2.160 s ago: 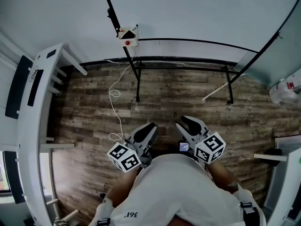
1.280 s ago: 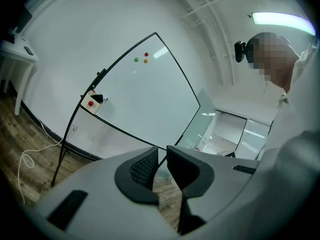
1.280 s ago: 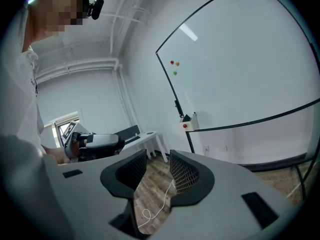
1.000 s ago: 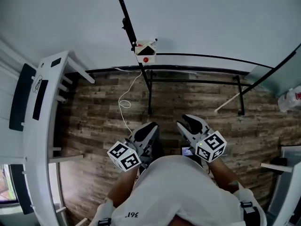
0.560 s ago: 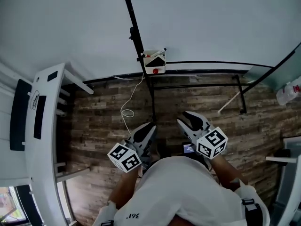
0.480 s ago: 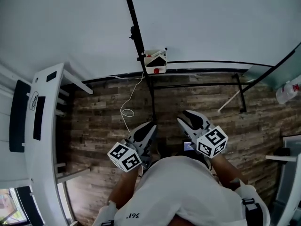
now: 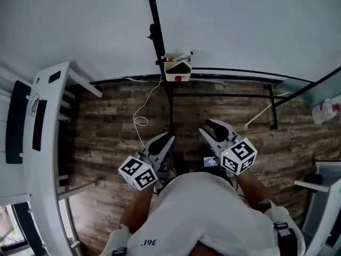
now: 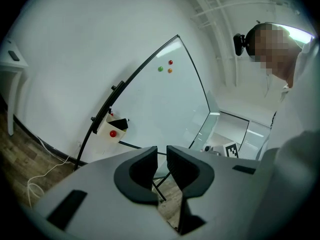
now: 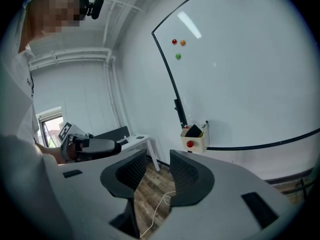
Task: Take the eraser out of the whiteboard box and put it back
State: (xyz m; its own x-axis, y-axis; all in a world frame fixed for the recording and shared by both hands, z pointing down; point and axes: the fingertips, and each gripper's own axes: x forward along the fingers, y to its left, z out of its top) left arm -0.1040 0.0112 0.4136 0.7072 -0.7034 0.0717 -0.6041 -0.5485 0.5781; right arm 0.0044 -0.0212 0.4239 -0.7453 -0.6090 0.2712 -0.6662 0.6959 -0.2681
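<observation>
The white whiteboard box [image 7: 177, 69] hangs on the whiteboard's black frame, a red dot on its front. The black eraser [image 7: 181, 66] stands in it beside a marker. The box [image 8: 112, 129] with the eraser [image 8: 119, 124] also appears in the left gripper view, and the box [image 9: 194, 138] with the eraser [image 9: 194, 131] in the right gripper view. My left gripper [image 7: 166, 139] and right gripper [image 7: 209, 124] are held close to the person's body, well short of the box. The left gripper [image 8: 161, 159] shows a narrow gap and the right gripper [image 9: 158, 167] a wider one. Both are open and hold nothing.
The whiteboard [image 7: 250, 25] stands on black legs [image 7: 170, 103] over a wood-plank floor [image 7: 106, 121]. A white cable [image 7: 140, 120] lies on the floor below the box. A white desk [image 7: 33, 127] runs along the left. Coloured magnets [image 8: 165, 69] stick to the board.
The whiteboard box has shifted right and a little lower in the head view as the person walked. Both grippers stay in front of the body with their jaws as before.
</observation>
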